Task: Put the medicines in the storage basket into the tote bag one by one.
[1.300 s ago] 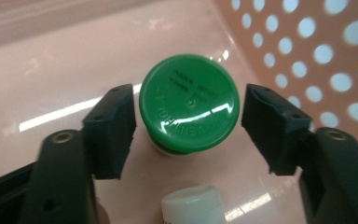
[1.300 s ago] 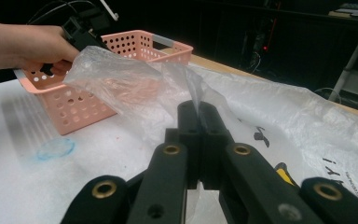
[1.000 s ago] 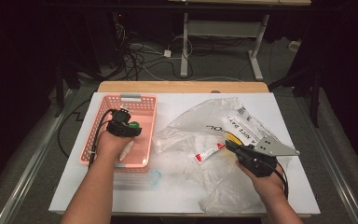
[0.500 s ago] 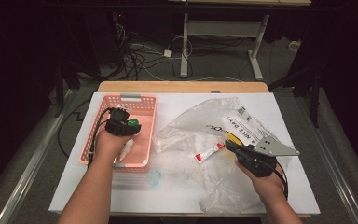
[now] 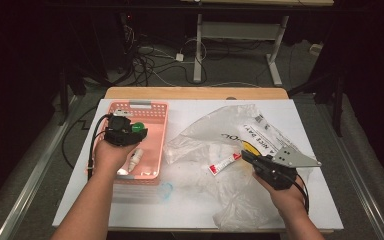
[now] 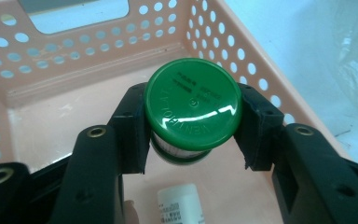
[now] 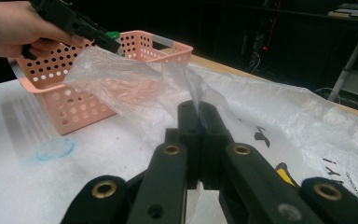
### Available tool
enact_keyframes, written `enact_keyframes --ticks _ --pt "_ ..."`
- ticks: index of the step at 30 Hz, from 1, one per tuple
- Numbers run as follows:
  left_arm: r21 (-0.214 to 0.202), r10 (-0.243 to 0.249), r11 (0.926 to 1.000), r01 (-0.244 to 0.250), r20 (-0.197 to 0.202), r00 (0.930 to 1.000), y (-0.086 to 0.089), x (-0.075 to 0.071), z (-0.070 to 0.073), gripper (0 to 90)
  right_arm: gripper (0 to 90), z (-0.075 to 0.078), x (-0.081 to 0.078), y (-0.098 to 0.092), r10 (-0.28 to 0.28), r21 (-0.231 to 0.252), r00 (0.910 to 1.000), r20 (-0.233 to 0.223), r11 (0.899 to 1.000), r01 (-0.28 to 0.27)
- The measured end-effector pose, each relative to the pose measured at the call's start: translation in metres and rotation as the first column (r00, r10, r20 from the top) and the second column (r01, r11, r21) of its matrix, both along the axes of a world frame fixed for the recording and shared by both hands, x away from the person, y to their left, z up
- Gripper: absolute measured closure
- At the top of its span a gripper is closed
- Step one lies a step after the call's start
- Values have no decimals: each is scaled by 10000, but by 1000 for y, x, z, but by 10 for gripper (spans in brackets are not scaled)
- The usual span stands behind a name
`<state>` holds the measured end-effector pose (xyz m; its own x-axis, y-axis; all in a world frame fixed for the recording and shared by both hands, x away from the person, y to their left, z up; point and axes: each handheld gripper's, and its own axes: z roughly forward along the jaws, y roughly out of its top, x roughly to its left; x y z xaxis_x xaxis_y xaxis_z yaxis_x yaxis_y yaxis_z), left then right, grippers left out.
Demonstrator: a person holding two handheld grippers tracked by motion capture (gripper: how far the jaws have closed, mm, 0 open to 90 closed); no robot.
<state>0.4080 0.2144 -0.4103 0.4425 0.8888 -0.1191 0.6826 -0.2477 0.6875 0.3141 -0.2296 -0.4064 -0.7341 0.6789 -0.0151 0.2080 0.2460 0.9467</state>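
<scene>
Left gripper has lifted, clenched on the green-capped bottle over the pink basket.
Right gripper pinches the plastic bag on the white table; dark room beyond.

Basket left on table; plastic bag right; tube on bag.

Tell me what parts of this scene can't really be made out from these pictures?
- Green-capped bottle, left gripper view: its cap and the left gripper cover the body and label.
- White bottle, same view: cut off by the bottom edge.
- Plastic bag, high view: print too small to read fully.
- Red-and-white tube, high view: lettering too small.
</scene>
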Motion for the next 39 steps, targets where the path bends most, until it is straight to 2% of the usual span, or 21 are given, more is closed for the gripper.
enact_keyframes --ticks 5,14,25,32,35,37,39 --pt "-193 -230 9995 238 388 9990 -3 -14 4 496 900 0 0 0 -25 -42 10000 1 10000 25" --pt "-685 -625 9951 712 1217 9906 -9 -44 10 495 900 0 -1 2 -7 -102 10000 -9 9999 7" --pt "-981 -750 9903 989 2230 9719 -17 -80 6 496 900 -2 -2 4 61 -187 10000 2 9998 -61" --pt "-1420 -629 9845 1032 2629 9628 -16 -96 0 496 900 -3 -3 6 46 -228 10000 -24 9997 -47" --pt "-1352 -654 9851 1066 2790 9581 -16 -104 1 496 900 -3 -3 6 40 -224 10000 -18 9997 -41" --pt "-1585 -685 9803 1175 2848 9561 -16 -109 4 496 900 -3 -3 6 38 -226 10000 -19 9997 -39" --pt "-1616 -802 9781 1313 2894 9539 -18 -114 6 497 900 -2 -2 5 59 -202 10000 18 9998 -58"
